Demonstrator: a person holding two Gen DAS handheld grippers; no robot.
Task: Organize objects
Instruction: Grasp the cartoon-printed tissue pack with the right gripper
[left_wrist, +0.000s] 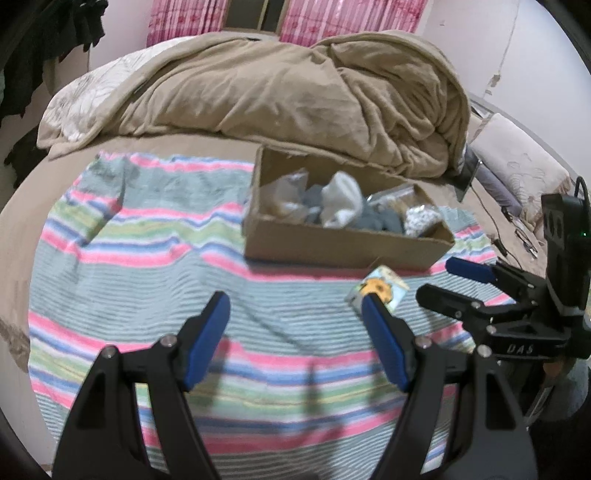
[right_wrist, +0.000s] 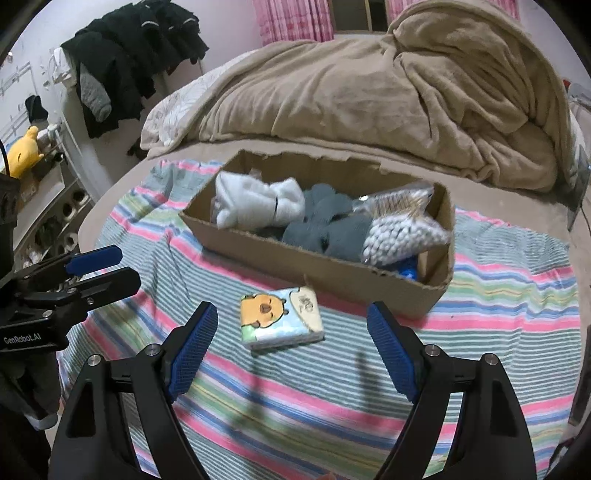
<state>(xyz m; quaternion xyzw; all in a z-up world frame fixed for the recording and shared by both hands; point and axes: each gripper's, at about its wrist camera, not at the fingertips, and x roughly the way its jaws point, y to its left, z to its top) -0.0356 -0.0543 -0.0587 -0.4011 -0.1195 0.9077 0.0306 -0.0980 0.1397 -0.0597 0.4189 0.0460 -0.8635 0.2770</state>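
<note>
Cardboard box (right_wrist: 317, 258) set on striped towel (right_wrist: 498, 295); filled with white socks (right_wrist: 255, 205), grey socks (right_wrist: 325, 225), cotton-swab bag (right_wrist: 402, 236). Tissue pack (right_wrist: 280, 317) laid on towel just before box. Left gripper (left_wrist: 295, 317) and right gripper (right_wrist: 291, 332) held open, nothing gripped.

My blue pads (right_wrist: 192, 343) are hovering over a pink, green and blue striped towel (right_wrist: 498, 295). The tissue pack (right_wrist: 280, 319) is showing a yellow cartoon animal beside the brown box (right_wrist: 332, 273).
</note>
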